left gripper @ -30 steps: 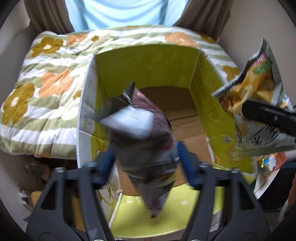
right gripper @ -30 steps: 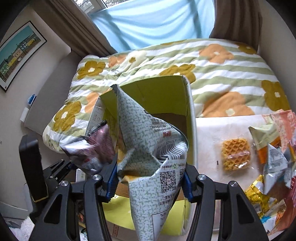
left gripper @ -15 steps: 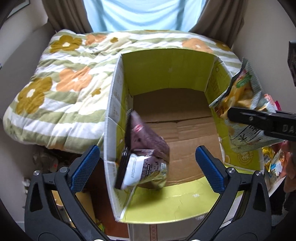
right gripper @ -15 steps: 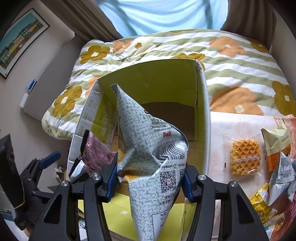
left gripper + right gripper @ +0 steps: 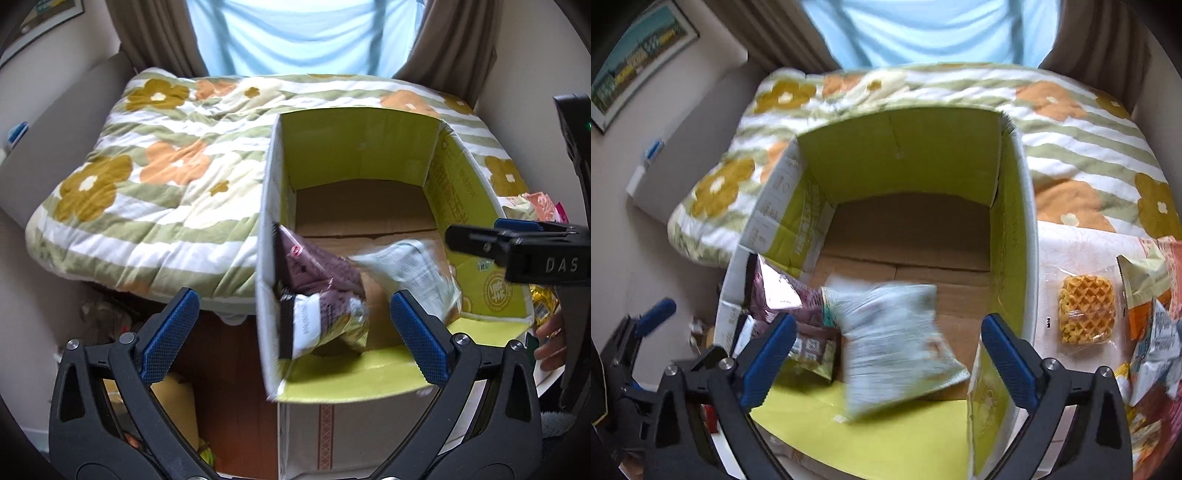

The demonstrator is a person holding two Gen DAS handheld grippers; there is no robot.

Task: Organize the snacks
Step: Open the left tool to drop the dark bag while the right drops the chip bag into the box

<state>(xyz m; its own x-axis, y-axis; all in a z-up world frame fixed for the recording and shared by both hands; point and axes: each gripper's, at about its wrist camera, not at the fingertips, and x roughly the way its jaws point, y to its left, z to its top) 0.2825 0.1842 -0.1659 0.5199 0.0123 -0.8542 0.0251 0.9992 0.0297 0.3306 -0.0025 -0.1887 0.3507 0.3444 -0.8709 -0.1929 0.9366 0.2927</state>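
An open cardboard box with yellow-green flaps (image 5: 354, 147) (image 5: 901, 147) stands below both grippers. A dark purple snack bag (image 5: 317, 288) (image 5: 783, 295) lies inside against its left wall. A pale green-white snack bag (image 5: 894, 339) (image 5: 413, 269) is blurred, falling inside the box beside it. My left gripper (image 5: 291, 332) is open and empty above the box's near left corner. My right gripper (image 5: 886, 350) is open and empty above the box; it shows in the left wrist view (image 5: 517, 243).
A floral striped quilt (image 5: 155, 177) (image 5: 1089, 122) lies behind and left of the box. On the white table (image 5: 1071, 251) to the right lie a wrapped waffle (image 5: 1086, 314) and several snack packets (image 5: 1148, 295). Clutter (image 5: 173, 398) sits on the floor left of the box.
My right gripper has opened and let go of the green-white bag, which drops into the box. The purple bag, released earlier by my left gripper, has settled against the left wall.
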